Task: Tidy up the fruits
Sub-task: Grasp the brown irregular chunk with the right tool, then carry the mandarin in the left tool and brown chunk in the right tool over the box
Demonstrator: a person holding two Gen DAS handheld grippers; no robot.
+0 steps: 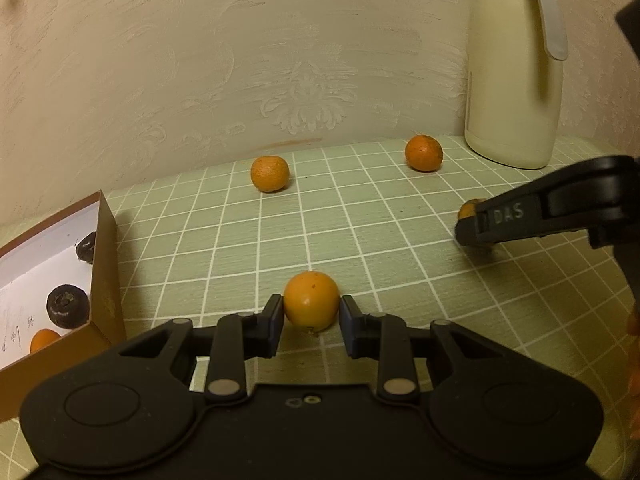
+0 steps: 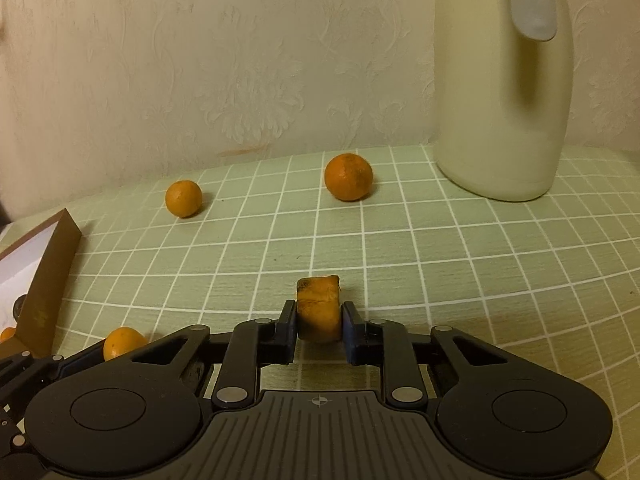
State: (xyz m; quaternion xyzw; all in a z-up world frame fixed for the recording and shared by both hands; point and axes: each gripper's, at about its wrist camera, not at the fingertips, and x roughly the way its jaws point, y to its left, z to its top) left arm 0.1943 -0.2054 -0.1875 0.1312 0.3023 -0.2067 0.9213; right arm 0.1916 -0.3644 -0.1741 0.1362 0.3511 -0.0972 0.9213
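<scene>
From the left wrist view, a green checked tablecloth (image 1: 400, 240) runs back to a pale patterned wall. Two loose oranges sit near the wall, one to the left (image 1: 269, 173) and one further right (image 1: 423, 153), well apart. A cream jug (image 1: 516, 80) stands upright in the far right corner. At the left edge is an open cardboard box (image 1: 105, 264) holding two dark round fruits (image 1: 67, 306) and an orange partly hidden by its wall. Nothing lies between the box and the left gripper (image 1: 312, 310), which tilts downward over the cloth with its jaws narrow, pressed on a smooth orange (image 1: 311, 304). The right gripper (image 1: 468, 224) reaches in from the right, low over the cloth.

From the right wrist view, the same jug (image 2: 500, 100) looms at far right, the two loose oranges lie ahead, and the box corner (image 2: 52, 280) shows at left. The right gripper (image 2: 319, 316) angles down, its jaws clamped hard on a small squashed orange fruit (image 2: 318, 312), flattened between the pads. The left gripper's orange (image 2: 122, 342) shows at lower left
</scene>
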